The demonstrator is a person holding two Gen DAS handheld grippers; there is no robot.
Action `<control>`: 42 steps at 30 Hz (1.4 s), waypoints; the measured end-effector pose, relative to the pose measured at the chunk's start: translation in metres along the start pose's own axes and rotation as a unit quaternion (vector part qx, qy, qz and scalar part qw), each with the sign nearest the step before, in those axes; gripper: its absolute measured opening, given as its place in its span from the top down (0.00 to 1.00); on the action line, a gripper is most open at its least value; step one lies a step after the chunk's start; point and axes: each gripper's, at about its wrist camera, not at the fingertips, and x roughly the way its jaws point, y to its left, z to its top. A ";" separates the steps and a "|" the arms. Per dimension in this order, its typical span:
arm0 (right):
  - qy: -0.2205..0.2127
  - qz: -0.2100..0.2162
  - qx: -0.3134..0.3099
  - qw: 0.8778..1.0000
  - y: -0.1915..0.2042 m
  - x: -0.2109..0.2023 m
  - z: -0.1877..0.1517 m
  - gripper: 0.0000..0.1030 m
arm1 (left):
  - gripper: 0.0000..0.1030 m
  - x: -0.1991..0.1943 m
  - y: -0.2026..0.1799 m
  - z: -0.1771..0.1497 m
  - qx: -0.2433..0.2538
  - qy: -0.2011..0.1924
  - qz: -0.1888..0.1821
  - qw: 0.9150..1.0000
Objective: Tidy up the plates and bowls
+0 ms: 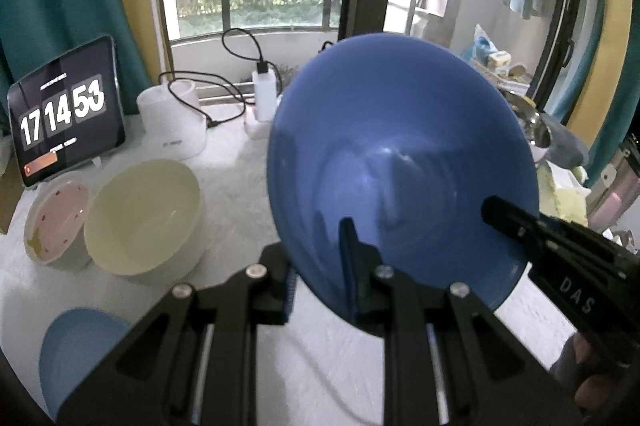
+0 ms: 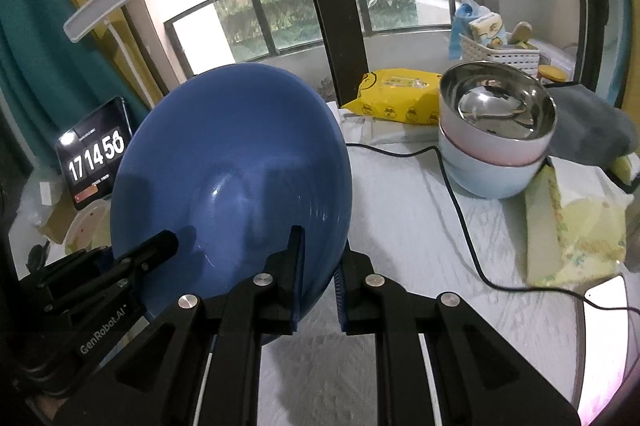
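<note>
I have the blue plate (image 1: 400,162) lifted off the desk (image 2: 400,226) and tipped on edge, both grippers' jaws pinching its near rim, probably to steady it. The stacked bowls (image 2: 496,146) sit far right, the cream bowl (image 1: 144,214) left.

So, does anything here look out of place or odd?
The dark blue plate stands out: it is in the air, tipped nearly on edge. The left gripper and the right gripper each pinch its rim at once. The cream bowl and stacked bowls sit upright. Nothing looks spilled or broken.
</note>
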 end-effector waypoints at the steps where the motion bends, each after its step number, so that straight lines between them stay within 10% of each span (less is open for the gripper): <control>1: -0.002 0.000 0.000 1.000 0.001 -0.004 -0.002 0.86 | 0.81 -0.004 0.000 -0.002 -0.001 -0.002 -0.001 1.000; 42: 0.056 0.012 -0.013 0.998 0.029 -0.062 -0.094 0.81 | 0.81 -0.066 0.010 -0.096 -0.012 0.034 -0.008 0.999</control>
